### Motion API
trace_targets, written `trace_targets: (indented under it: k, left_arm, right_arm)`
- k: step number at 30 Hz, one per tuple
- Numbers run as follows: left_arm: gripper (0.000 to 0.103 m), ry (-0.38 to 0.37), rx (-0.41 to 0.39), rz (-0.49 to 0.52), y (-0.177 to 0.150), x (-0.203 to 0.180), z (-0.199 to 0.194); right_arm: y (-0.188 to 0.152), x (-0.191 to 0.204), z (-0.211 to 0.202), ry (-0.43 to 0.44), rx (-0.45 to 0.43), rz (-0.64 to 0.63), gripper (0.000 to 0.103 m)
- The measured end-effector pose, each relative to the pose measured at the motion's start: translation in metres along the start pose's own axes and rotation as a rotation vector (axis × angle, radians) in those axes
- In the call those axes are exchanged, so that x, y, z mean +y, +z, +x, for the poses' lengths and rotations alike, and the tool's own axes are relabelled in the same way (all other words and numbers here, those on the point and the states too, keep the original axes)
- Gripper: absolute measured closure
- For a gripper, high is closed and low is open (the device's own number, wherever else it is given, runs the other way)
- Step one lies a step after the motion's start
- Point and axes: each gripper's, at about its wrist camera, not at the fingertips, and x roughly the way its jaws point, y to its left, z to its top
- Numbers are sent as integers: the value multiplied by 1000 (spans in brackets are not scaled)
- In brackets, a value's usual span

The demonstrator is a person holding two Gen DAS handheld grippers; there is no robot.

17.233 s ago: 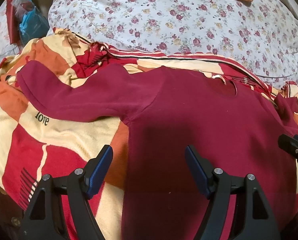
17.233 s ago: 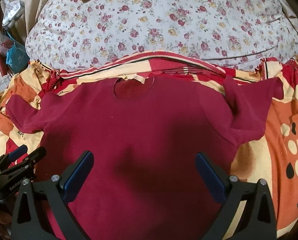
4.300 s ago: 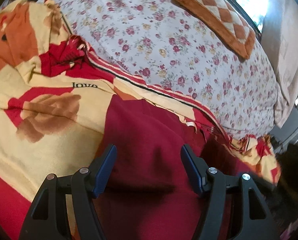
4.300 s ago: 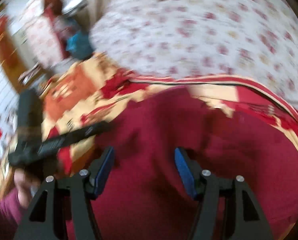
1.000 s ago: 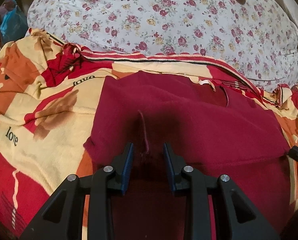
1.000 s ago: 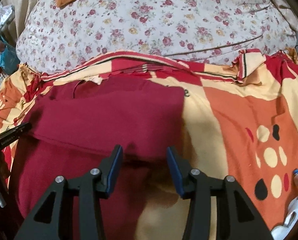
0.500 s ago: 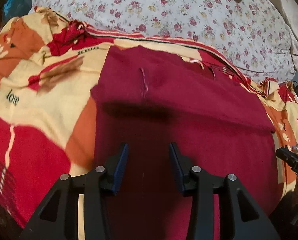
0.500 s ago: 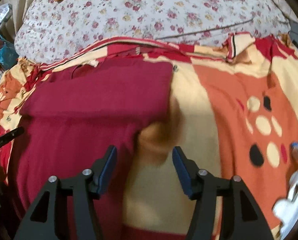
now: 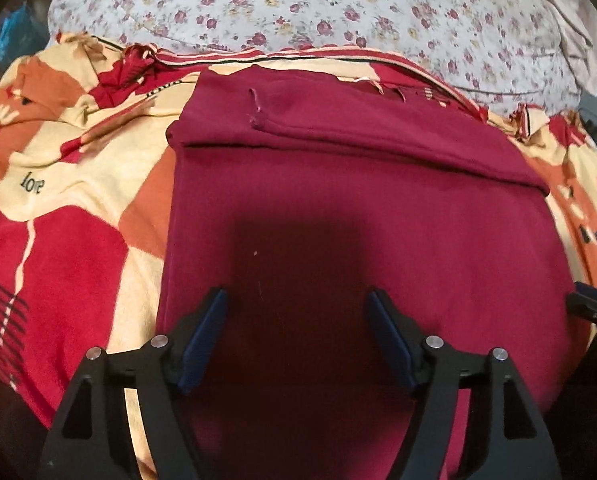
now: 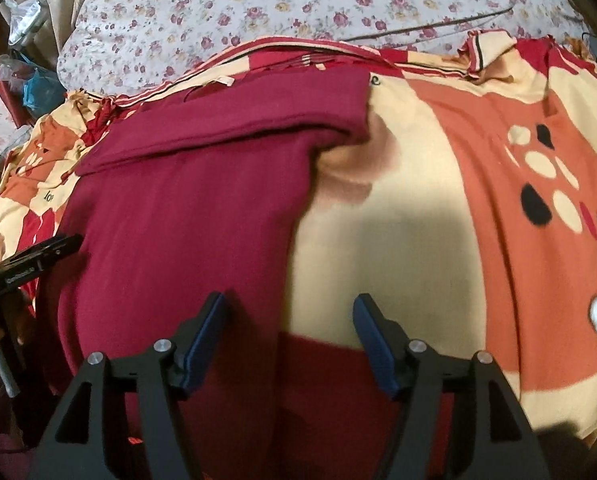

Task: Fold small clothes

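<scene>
A maroon top (image 9: 358,216) lies flat on a patterned blanket, both sleeves folded in across its upper part, forming a band near the collar. It also shows in the right wrist view (image 10: 186,216). My left gripper (image 9: 298,312) is open and empty, above the lower middle of the top. My right gripper (image 10: 290,316) is open and empty over the top's right edge near the hem. The left gripper's tip shows at the left of the right wrist view (image 10: 38,258).
The blanket (image 9: 58,200) is red, orange and cream, and lies to the right of the top in the right wrist view (image 10: 478,200). A floral quilt (image 9: 338,8) is heaped behind the top. Bags and clutter (image 10: 30,80) lie at the far left.
Both grippers have drawn back toward the hem and opened wider. The sleeves now lie folded across the top.
</scene>
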Motion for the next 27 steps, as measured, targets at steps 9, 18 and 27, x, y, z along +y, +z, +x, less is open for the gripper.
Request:
trace_targets:
  k: [9,18,27]
  left_arm:
    - [50,-24,48,-10,-12,1,-13]
    - [50,-46,65,-75,-49,36,-55]
    - [50,-74,141,-98,-79,47,-51]
  right_arm:
    - [-27,-3,-14,23,21,8,32]
    - [-63,-7,-21,89,85,2,28]
    - [-86,12,-11,133,179,-49,23]
